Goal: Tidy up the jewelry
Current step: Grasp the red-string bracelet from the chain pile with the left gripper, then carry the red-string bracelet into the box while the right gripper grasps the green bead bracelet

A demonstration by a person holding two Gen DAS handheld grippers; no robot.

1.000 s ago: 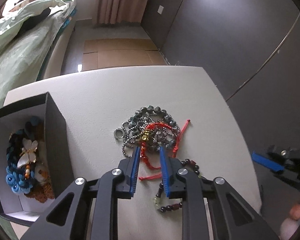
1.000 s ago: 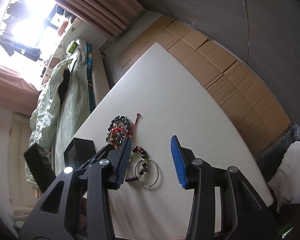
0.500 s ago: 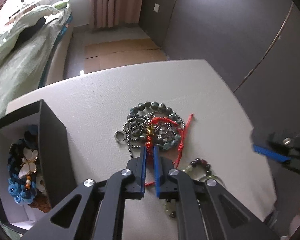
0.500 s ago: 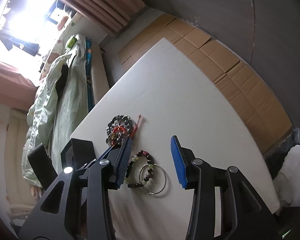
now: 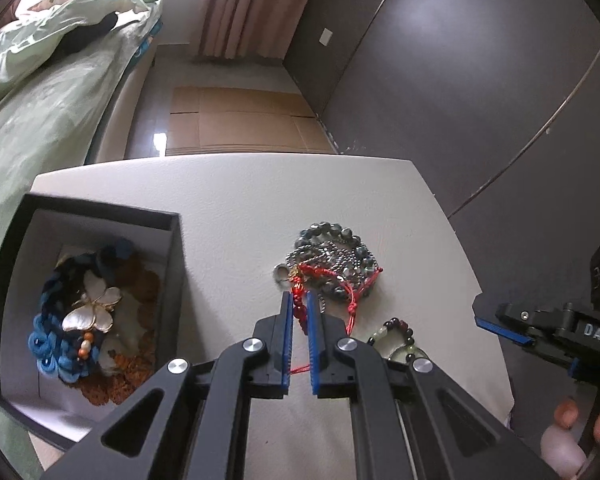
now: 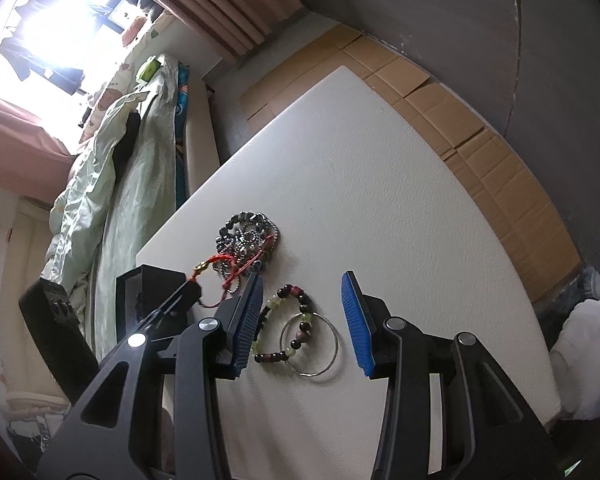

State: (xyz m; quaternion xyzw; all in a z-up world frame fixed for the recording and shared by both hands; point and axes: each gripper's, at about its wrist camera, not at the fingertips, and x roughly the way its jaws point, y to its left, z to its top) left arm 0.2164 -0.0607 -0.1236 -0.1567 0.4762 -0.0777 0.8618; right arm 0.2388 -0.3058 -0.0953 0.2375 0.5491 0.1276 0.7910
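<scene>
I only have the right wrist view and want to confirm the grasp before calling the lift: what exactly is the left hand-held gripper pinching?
Observer: The left hand-held gripper is closed on the beaded stretch of the red cord bracelet, not on bare cord.
Operator: What's inside the black box? I see only its outside.
Observer: It holds a blue braided piece with a white butterfly ornament lying on top.
Operator: Anything loose near the bead pile?
Observer: A small silver ring lies on the table at the pile's edge nearest the box, beside the red bracelet.
</scene>
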